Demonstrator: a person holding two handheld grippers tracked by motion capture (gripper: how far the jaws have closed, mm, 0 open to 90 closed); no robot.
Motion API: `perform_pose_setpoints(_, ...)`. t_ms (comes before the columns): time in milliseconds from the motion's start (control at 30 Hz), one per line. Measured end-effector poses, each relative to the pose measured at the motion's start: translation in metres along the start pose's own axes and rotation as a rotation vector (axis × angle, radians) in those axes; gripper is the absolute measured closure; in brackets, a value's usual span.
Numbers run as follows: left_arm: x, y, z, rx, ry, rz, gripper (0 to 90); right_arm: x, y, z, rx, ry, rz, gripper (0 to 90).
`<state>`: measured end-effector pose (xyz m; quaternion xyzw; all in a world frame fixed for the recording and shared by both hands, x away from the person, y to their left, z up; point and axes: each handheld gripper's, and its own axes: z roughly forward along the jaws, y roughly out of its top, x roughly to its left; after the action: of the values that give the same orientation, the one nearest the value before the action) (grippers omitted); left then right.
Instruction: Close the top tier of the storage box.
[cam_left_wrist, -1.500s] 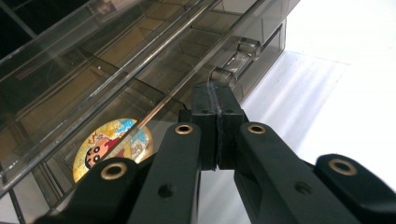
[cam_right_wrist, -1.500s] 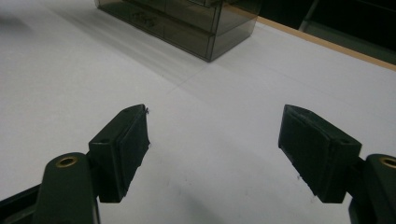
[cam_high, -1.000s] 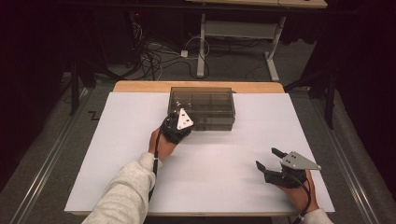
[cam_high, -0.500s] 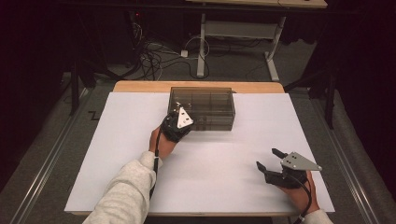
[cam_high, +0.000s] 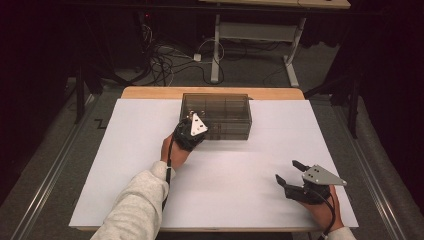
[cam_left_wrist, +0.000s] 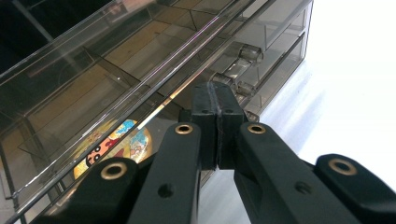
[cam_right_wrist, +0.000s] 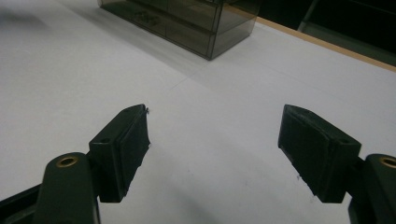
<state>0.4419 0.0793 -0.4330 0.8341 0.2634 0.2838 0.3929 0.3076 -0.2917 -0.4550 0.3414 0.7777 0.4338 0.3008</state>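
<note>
The right gripper (cam_high: 289, 171) has slid slightly nearer the table's (cam_high: 125, 170) front edge; nothing else moved.

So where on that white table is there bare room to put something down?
Plenty: the white tabletop is bare left of the smoky clear plastic drawer box, right of it, and between the box and the open right gripper. It is crowded only at the box front, where the shut left gripper sits.
</note>
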Motion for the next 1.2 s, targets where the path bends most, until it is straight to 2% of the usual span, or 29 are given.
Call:
perform_pose_setpoints(600, 0.0018, -0.0012, 0.0054, 0.008, 0.017, -0.002, 86.9, 0.0001, -0.0003, 0.0005, 0.002, 0.004, 0.006, 24.0)
perform_pose_setpoints(867, 0.001, -0.0021, 0.009, 0.025, 0.02, 0.022, 87.1, 0.0003, -0.0003, 0.0003, 0.002, 0.006, 0.002, 24.2)
perform_pose_setpoints(1200, -0.0007, -0.0015, 0.0085, 0.037, 0.027, 0.02, 87.0, 0.001, -0.0002, 0.0003, 0.005, 0.006, -0.001, 24.2)
